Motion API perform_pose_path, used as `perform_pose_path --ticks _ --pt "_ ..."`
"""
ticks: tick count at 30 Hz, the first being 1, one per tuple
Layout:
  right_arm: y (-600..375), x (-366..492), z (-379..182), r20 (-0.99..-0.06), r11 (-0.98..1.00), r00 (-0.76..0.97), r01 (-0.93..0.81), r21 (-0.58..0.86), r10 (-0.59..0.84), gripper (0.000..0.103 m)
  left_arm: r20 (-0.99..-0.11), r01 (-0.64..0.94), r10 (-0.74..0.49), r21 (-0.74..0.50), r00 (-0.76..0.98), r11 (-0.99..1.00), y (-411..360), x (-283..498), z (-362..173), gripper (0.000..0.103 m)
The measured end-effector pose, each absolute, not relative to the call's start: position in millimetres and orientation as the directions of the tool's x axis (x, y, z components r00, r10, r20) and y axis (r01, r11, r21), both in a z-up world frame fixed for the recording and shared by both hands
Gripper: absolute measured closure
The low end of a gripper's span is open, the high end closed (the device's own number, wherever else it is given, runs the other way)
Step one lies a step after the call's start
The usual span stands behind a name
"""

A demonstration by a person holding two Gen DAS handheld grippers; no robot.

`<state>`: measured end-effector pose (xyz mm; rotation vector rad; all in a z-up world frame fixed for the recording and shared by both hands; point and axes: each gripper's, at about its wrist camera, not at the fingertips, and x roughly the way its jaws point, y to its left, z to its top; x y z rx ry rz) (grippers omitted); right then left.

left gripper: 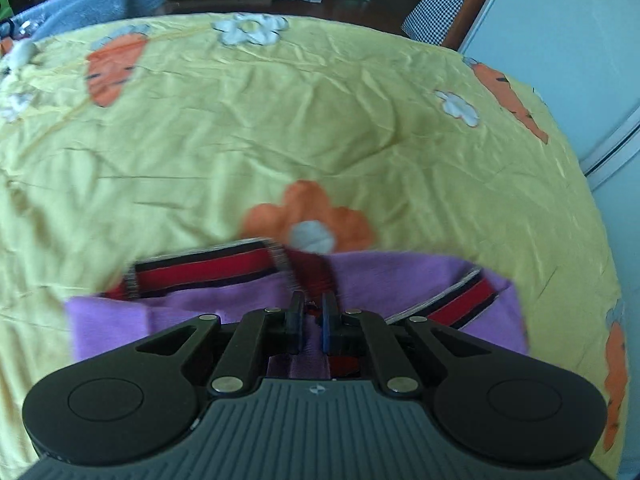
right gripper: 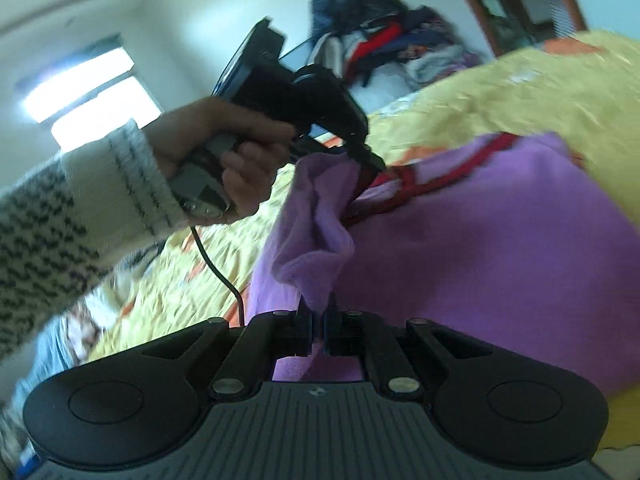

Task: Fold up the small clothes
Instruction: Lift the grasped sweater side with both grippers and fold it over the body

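Observation:
A small purple garment (left gripper: 392,276) with red, black and grey striped trim (left gripper: 204,270) hangs over the yellow bedspread (left gripper: 240,140). My left gripper (left gripper: 313,304) is shut on the garment's red trim edge. In the right wrist view the left gripper (right gripper: 370,160), held in a hand, pinches the trim of the purple garment (right gripper: 480,248) and lifts it. My right gripper (right gripper: 318,308) is shut on a purple fold of the same garment, which stretches between both grippers above the bed.
The yellow bedspread (right gripper: 520,96) has orange carrot and flower prints. A pile of clothes (right gripper: 384,48) lies at the bed's far side. A checked basket (left gripper: 436,8) and a white cabinet (left gripper: 560,40) stand beyond the bed. A cable (right gripper: 216,264) hangs from the left gripper.

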<state>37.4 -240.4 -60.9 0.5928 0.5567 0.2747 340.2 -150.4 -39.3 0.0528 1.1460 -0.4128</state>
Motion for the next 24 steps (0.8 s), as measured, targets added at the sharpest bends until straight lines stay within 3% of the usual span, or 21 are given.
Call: perform_pose_path --ticks 2,10,13,14,15,16,18,19,20,23,24 --pt "-259 32 -67 -0.407 0.784 0.829 -0.059 0.618 0.383 0.098 -0.890 0.350 -0.308 -0.185 0.337 0.918 -168 341 -42 0.099" --pt "-303 11 -80 -0.397 0.762 0.859 0.013 0.647 0.323 0.098 -0.900 0.413 -0.297 -0.151 0.318 0.898 -237 334 -47 0.100" --pt "-307 13 -84 -0.421 0.756 0.835 0.010 0.654 0.353 0.097 -0.913 0.458 -0.241 -0.069 0.330 0.887 -244 326 -47 0.100" --pt "-307 13 -85 -0.420 0.754 0.833 0.004 0.657 0.360 0.095 -0.921 0.476 -0.225 -0.050 0.318 0.878 -244 324 -47 0.096" --pt "-304 14 -85 -0.430 0.753 0.824 0.006 0.658 0.369 0.093 -0.922 0.473 -0.193 -0.013 0.335 0.881 -241 322 -46 0.085" --pt "-302 17 -87 -0.448 0.749 0.810 0.016 0.663 0.379 0.085 -0.919 0.481 -0.161 0.036 0.361 0.876 -239 319 -44 0.079" --pt "-302 17 -94 -0.451 0.730 0.796 0.016 0.683 0.404 0.055 -0.921 0.497 -0.124 0.083 0.370 0.864 -234 316 -43 0.033" --pt "-300 19 -95 -0.444 0.722 0.795 0.010 0.692 0.413 0.026 -0.924 0.494 -0.111 0.091 0.365 0.865 -231 314 -43 0.025" --pt "-301 16 -96 -0.434 0.719 0.799 0.003 0.695 0.416 0.016 -0.924 0.504 -0.106 0.103 0.369 0.858 -230 309 -43 0.024" --pt "-299 17 -98 -0.414 0.717 0.808 -0.016 0.697 0.420 0.016 -0.929 0.556 -0.057 0.168 0.365 0.814 -239 292 -49 0.026" --pt "-301 18 -98 -0.411 0.718 0.808 -0.020 0.696 0.422 0.016 -0.922 0.570 -0.007 0.232 0.386 0.788 -245 286 -54 0.037"
